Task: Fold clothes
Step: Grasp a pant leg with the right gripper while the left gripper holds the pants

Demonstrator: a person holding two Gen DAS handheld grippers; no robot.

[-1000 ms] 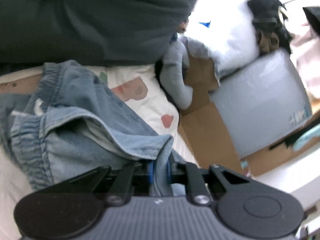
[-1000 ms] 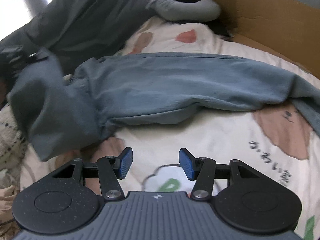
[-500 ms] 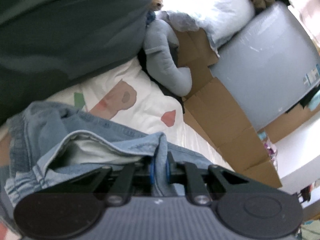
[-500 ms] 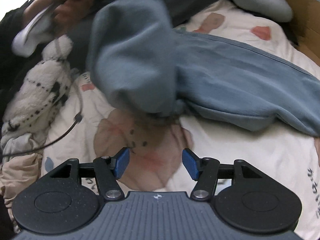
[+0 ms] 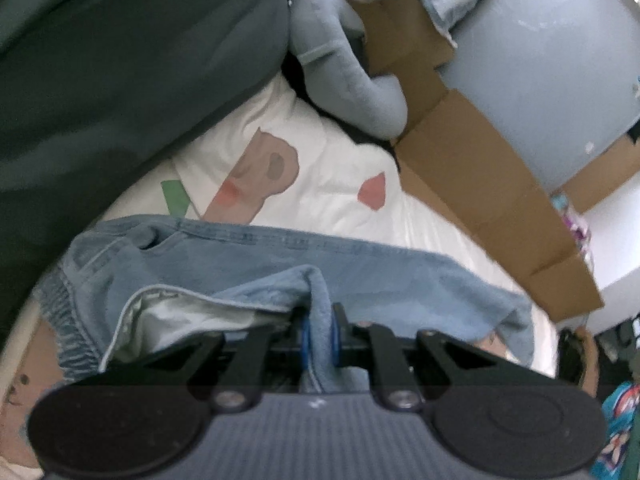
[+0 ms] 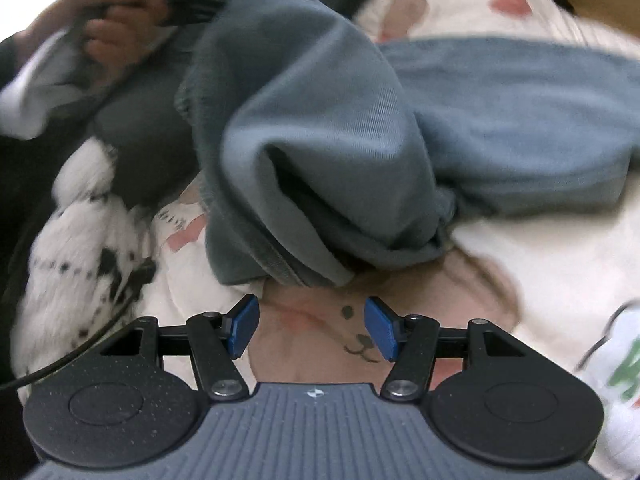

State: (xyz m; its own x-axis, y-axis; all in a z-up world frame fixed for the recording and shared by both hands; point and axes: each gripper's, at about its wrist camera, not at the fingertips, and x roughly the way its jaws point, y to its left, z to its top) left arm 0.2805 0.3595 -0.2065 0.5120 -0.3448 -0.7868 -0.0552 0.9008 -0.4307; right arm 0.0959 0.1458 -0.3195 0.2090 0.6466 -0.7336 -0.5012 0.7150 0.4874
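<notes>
On the bed, seen through the left wrist camera, the left gripper [image 5: 318, 330] has its jaws clamped on a fold of the denim trousers [image 5: 280, 256], pinching cloth near the waistband, where the pale lining shows. The rest of the garment trails across the printed bedsheet [image 5: 332, 184] toward a cardboard box [image 5: 472, 184] at the far side. A grey plush toy [image 5: 344, 76] lies beyond, against the box, and a dark grey duvet [image 5: 120, 60] fills the upper left.

From the right wrist camera, the right gripper [image 6: 312, 326] stands with jaws apart and nothing between them, just above a bear face printed on the sheet. The lifted, bunched end of the trousers hangs just ahead of the jaws, near but not touching. A hand [image 6: 116, 20] at the upper left is blurred, and a black-and-white fleecy cloth [image 6: 84, 232] lies to the left.

The step in hand looks like taking a second hold so the trousers can be spread or doubled. To do it well, the right jaws should probably close on the hem edge itself, not on loose bulk, while the left grip keeps the cloth taut and both layers aligned.
</notes>
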